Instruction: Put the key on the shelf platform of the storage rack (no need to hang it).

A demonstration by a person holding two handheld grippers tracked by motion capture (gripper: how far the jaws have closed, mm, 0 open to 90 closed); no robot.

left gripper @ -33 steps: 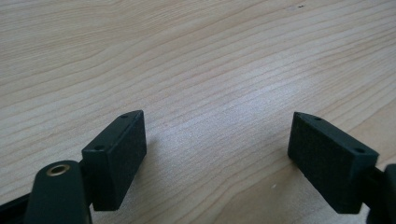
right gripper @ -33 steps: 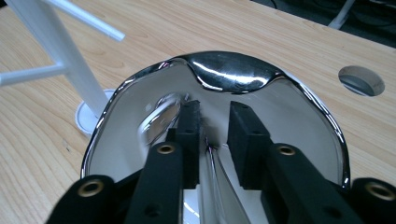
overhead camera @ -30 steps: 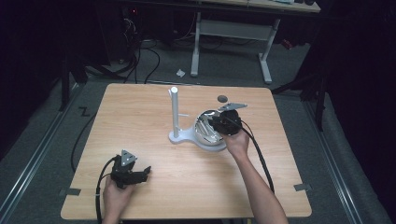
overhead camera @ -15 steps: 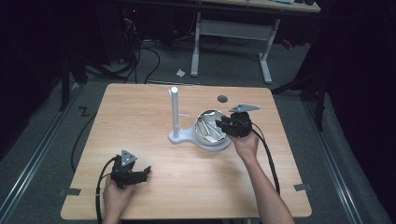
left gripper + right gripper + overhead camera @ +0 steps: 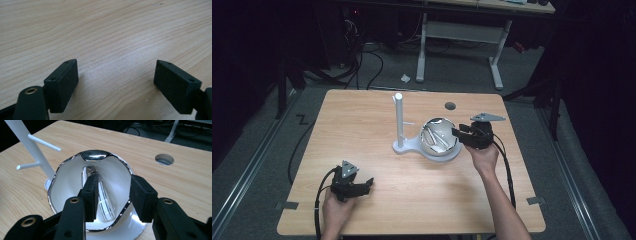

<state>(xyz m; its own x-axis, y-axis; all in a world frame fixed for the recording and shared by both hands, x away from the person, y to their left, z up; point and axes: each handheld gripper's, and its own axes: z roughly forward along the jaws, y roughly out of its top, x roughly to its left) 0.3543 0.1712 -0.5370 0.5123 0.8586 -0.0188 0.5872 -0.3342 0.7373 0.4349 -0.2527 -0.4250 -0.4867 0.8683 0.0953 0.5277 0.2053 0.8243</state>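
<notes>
High view puts your right gripper (image 5: 462, 134) right of centre, pulled back from the silver bowl (image 5: 438, 137) on the white stand (image 5: 399, 125); its jaws have just been opening, empty, so the bracelet (image 5: 103, 195), perhaps, lies released inside. Your left gripper (image 5: 362, 186) rests lower left, jaws apart.

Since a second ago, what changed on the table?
The right gripper drew back from over the bowl toward the table's right edge; its jaws have just been opening, nothing between them. A slim metal piece lies inside the bowl. Left gripper, bowl and white stand stayed put.
</notes>
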